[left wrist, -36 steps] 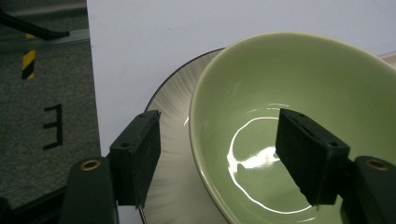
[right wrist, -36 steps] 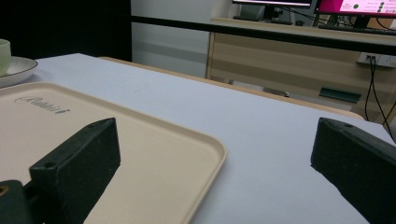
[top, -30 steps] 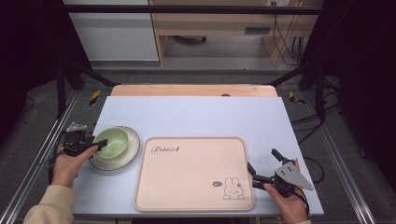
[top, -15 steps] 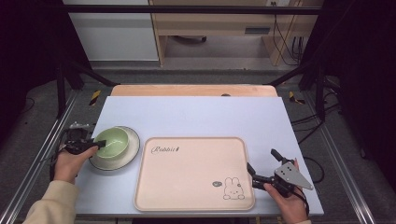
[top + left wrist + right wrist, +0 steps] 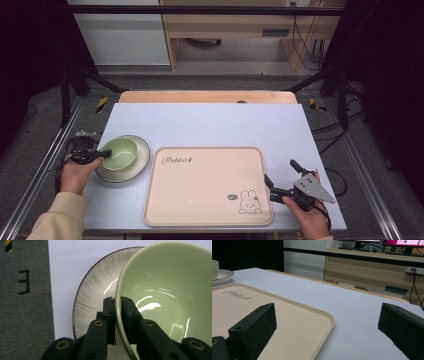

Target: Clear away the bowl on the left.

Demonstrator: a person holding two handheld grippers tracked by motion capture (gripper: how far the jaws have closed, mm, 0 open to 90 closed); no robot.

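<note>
Jaws of left hand-held gripper [image 5: 118, 305] have just closed on green bowl [image 5: 165, 295] rim near the worktop's left edge, lift possible; right hand-held gripper [image 5: 282, 178] wide open, empty.

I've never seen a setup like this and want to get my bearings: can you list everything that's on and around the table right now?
bowl: one, pale green, standing on the plate at the table's left
plate: one, whitish with a dark rim and fine streaks, under the bowl
tray: one, beige, with "Rabbit" lettering and a small rabbit drawing, middle of the table near the front edge
table: one, pale blue-grey top with a wooden strip along the far edge
cabinet: one, white, on the floor beyond the table
left gripper: one, black, jaws have just closed on the bowl's rim, one inside and one outside
right gripper: one, black with a grey plate, jaws wide apart, beside the tray's right edge
</note>
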